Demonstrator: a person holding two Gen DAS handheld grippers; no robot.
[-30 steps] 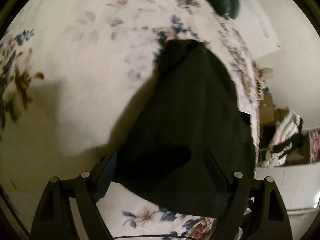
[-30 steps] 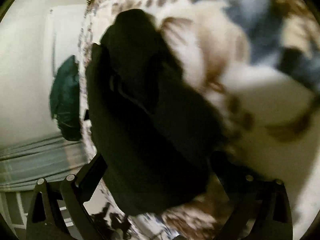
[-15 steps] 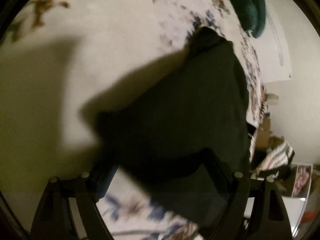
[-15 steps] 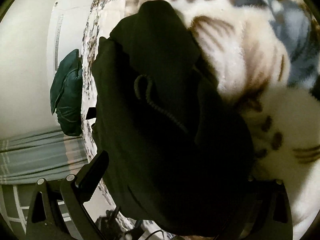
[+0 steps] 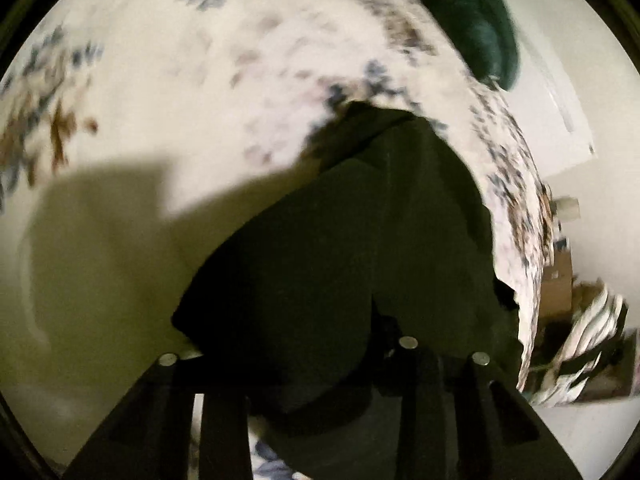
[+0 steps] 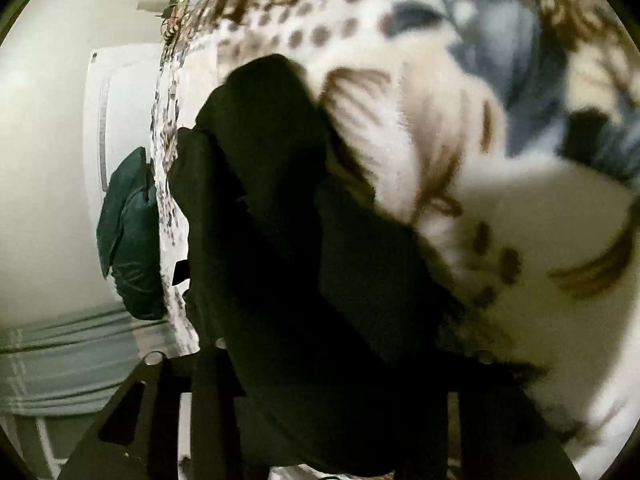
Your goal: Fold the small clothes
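Observation:
A black garment lies on the floral bedspread, its near edge bunched between the fingers of my left gripper, which is shut on it. In the right wrist view the same black garment hangs in folds over a patterned blanket. My right gripper is shut on its near edge, and the cloth hides both fingertips. Both views are blurred by motion.
A dark green bag sits at the far edge of the bed and also shows in the right wrist view. Striped cloth and boxes lie on the floor at the right. The white wall is beyond.
Both grippers' fingers have moved together and closed on the black garment's near edge. The cloth has bunched up and shifted with them.

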